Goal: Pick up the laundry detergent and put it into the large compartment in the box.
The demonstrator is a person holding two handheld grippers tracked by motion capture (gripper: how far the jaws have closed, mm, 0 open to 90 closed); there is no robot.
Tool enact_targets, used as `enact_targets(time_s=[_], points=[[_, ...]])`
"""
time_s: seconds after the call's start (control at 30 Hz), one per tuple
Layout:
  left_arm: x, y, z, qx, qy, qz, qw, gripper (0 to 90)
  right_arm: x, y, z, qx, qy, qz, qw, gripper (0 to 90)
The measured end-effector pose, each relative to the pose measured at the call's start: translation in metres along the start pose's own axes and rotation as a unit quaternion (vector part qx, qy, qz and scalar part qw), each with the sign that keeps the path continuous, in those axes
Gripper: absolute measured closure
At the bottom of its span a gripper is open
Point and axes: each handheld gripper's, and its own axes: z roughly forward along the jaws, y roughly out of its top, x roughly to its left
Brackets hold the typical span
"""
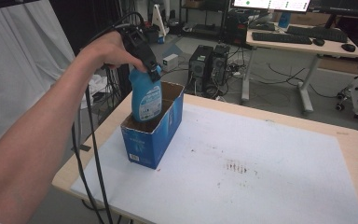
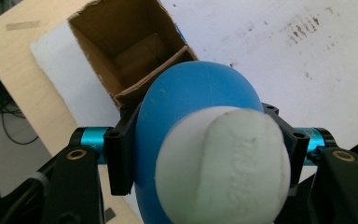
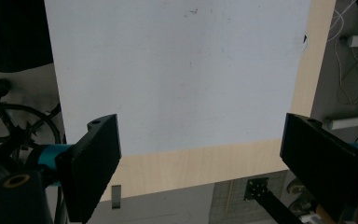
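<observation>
A blue plastic bottle [image 1: 145,95] with a white cap [image 2: 223,163] hangs upright, its lower part down inside an open blue cardboard box [image 1: 154,135] at the table's left. My left gripper [image 1: 153,70] is shut on the bottle's neck, one black jaw on each side of it [image 2: 205,154]. The box's brown inside [image 2: 130,51] lies below the bottle in the left gripper view. My right gripper [image 3: 200,168] stands open with nothing between its jaws, above the near edge of the white mat [image 3: 177,70].
A white mat [image 1: 242,163] with dark smudges covers most of the wooden table [image 1: 354,140]. Behind the table stand computer towers [image 1: 209,63], a desk with keyboards [image 1: 303,39] and a white curtain [image 1: 18,56] at the left.
</observation>
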Motion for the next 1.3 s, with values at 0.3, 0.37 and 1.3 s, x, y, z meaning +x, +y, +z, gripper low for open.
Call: enact_targets(time_s=[0.3,0.37,1.3], points=[[0.001,-0.009,0.037,0.022,-0.012,0.026,0.9993,38.1,-0.001,0.004,0.004,0.000,0.002,-0.005,1.0000,11.5],[0.001,-0.012,0.050,0.029,-0.019,0.032,0.9989,38.2,-0.002,0.007,0.006,-0.001,0.003,-0.009,1.0000,11.5],[0.004,-0.038,0.120,0.076,-0.059,0.141,0.9853,38.1,-0.002,0.004,0.015,0.000,0.007,-0.006,1.0000,11.5]])
